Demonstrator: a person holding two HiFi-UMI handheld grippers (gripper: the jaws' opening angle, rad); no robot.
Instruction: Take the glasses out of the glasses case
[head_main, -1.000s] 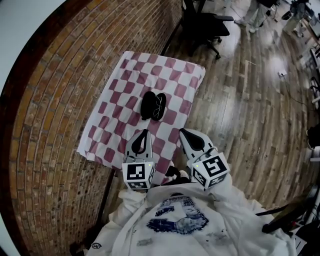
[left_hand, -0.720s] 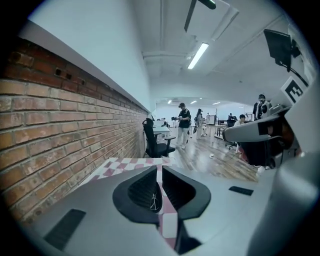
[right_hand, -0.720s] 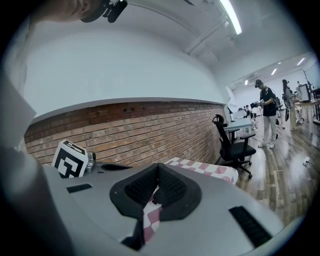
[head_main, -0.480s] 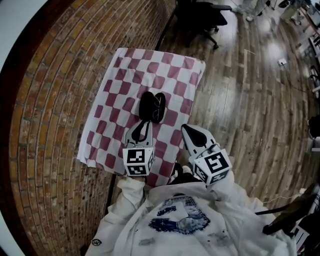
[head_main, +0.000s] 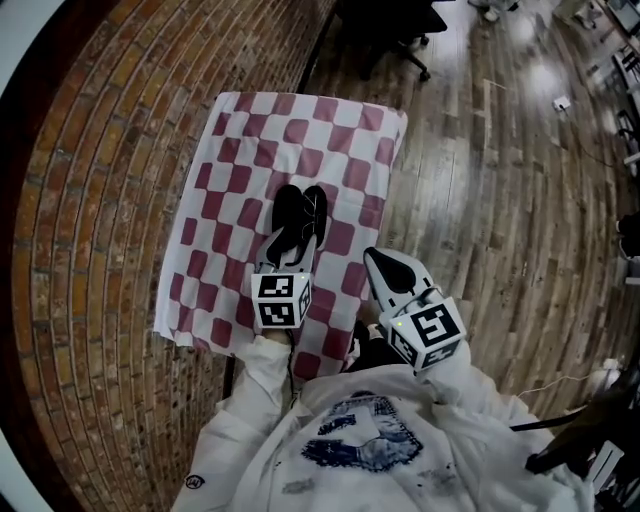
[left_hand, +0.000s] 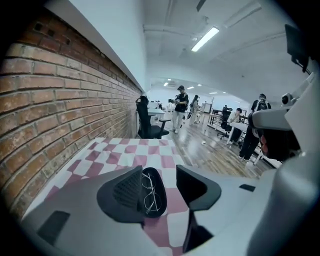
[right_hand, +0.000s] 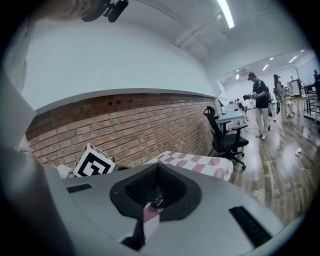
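My left gripper (head_main: 288, 246) mid-picture, jaws just spread wide, open glasses case (head_main: 298, 212) with glasses (left_hand: 148, 192) ahead, right gripper (head_main: 384, 270) pressed together

- Glasses case (head_main: 298, 208): near end tucked under the left gripper (head_main: 289, 243) from overhead.
- Left gripper view: a jaw hides the case's left half.
- Chair (head_main: 385, 25): cut by the top edge.

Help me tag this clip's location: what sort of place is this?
Probably an open-plan office or workshop: a brick wall, a wheeled office chair, a plank floor, and people standing farther back.
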